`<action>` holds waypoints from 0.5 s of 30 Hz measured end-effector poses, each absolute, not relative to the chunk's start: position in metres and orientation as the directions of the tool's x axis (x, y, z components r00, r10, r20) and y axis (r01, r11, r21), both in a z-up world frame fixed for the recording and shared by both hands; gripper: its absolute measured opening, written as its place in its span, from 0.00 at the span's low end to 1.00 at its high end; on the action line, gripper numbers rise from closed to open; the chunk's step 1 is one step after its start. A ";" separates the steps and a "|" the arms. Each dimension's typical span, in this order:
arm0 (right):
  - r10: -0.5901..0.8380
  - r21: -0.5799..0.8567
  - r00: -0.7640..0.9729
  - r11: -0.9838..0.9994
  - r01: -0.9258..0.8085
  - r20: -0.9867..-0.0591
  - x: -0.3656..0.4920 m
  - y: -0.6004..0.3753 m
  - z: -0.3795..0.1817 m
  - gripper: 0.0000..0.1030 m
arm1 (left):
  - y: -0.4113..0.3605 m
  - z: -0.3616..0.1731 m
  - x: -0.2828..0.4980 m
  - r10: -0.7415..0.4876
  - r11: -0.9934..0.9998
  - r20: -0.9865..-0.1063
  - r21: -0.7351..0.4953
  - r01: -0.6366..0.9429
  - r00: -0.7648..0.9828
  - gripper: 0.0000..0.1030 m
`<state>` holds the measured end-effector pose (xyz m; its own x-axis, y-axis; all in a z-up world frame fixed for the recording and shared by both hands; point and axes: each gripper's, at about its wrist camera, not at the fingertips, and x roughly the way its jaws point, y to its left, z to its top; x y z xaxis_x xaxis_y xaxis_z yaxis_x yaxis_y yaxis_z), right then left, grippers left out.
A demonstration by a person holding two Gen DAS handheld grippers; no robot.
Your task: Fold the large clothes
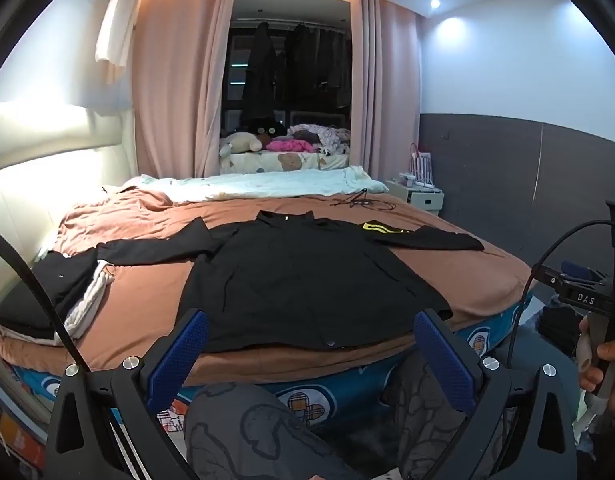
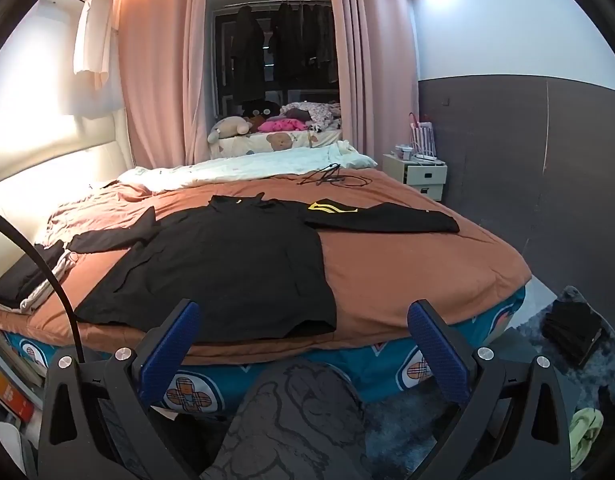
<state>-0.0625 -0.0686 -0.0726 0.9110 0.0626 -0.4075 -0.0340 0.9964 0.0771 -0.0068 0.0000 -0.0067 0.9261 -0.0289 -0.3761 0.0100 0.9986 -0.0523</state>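
Black long-sleeved shirt (image 1: 307,276) lies spread flat on the brown bedspread (image 1: 147,292), hem toward me at the near edge of the bed, collar away, both sleeves (image 1: 155,248) stretched out sideways. A yellow printed mark (image 2: 331,209) shows on the sleeve at the shirt's right shoulder. No fold made yet, as far as I can judge.

Handling estimate: thin soft fabric, light, no stiffness. It should drape and sag when lifted, and likely drags on the bedspread rather than sliding. I would pinch a single layer at a cuff or at a hem corner; a grab mid-panel would bunch it.

Left gripper (image 1: 311,344): jaws spread wide, nothing between them. It hangs in front of the shirt's hem, off the bed edge, not touching cloth; hem centre sits just beyond the fingertips.

Right gripper (image 2: 303,336): jaws also apart and empty. It hovers before the shirt's right hem corner (image 2: 327,320), clear of the fabric.

Outward from the shirt: a stack of folded dark and pale clothes (image 1: 47,296) lies beyond its left sleeve; a pale quilt (image 1: 263,184) and a black cable (image 2: 331,178) lie beyond the collar; a white nightstand (image 2: 423,178) stands past the right sleeve, off the bed.
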 end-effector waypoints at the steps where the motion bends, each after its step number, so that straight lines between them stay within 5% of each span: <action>1: 0.061 0.077 0.912 0.996 -0.033 -0.406 -0.064 -0.068 -0.072 1.00 | 0.001 -0.007 -0.010 -0.033 0.999 -0.368 -0.052 0.015 0.929 1.00; 15: 0.071 0.070 0.923 0.996 -0.048 -0.379 -0.079 -0.074 -0.071 1.00 | 0.017 -0.016 -0.027 -0.022 0.996 -0.327 -0.085 -0.006 0.945 1.00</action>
